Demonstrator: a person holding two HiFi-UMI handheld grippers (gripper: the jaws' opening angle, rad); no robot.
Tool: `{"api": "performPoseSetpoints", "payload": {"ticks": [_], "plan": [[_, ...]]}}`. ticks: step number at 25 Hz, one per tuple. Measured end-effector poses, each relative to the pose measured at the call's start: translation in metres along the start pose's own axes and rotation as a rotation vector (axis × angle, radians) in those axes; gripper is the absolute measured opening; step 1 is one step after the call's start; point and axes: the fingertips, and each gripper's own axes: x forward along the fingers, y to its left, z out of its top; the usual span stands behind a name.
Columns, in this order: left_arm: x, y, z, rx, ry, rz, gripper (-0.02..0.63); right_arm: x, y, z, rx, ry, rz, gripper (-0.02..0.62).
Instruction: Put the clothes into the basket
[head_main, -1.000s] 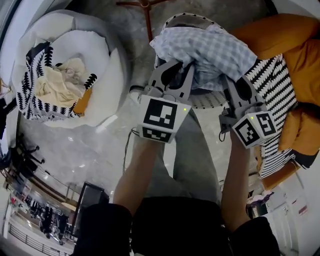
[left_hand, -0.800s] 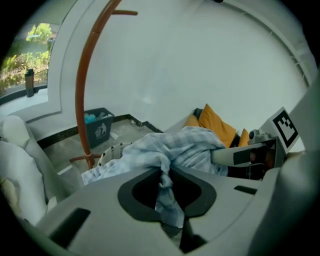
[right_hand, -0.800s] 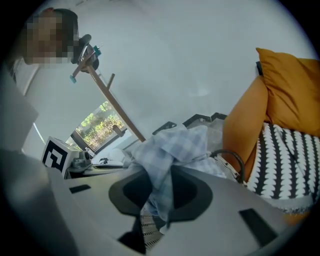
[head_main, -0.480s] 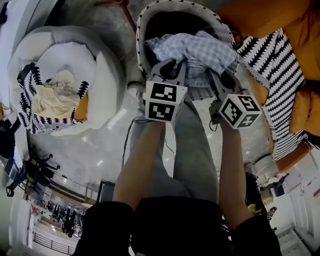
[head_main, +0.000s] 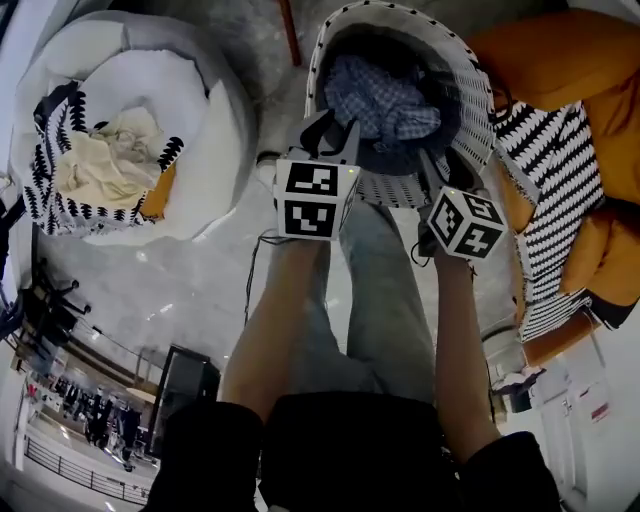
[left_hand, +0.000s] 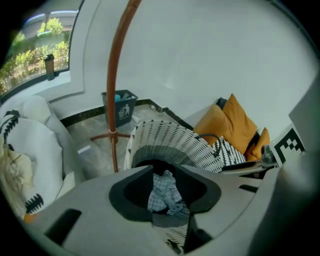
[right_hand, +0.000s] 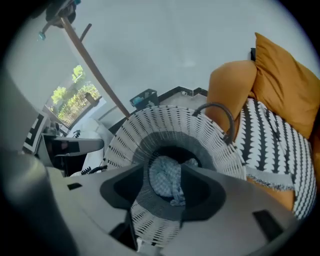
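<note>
opened just now, the fingers of the left gripper (head_main: 328, 135) and right gripper (head_main: 452, 165) are held apart with nothing between them. the checked cloth (head_main: 385, 100), gripped above the rim a second ago, has been dropped and is seen lying inside the white basket (head_main: 480, 110), beside which an orange cushion (head_main: 540, 50) is propped.

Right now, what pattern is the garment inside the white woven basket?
Blue-and-white checked garment, lying in the white woven basket; clearest in the head view.

grey left gripper (head_main: 333, 135) and right gripper (head_main: 450, 172) each bear a black-and-white marker cube (head_main: 316, 198); the person wears black sleeves (head_main: 205, 455) and grey trousers (head_main: 385, 300).
</note>
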Motion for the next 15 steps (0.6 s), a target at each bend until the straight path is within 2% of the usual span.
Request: {"api": "performPoseSetpoints", "payload": {"ticks": [7, 15], "plan": [[-0.056, 0.078, 0.009, -0.147, -0.140, 0.138, 0.121, 0.024, 0.087, 0.051, -0.147, -0.057, 0.182, 0.219], [-0.138, 0.183, -0.031, -0.362, -0.251, 0.299, 0.121, 0.047, 0.213, 0.072, -0.360, -0.049, 0.338, 0.219]]}}
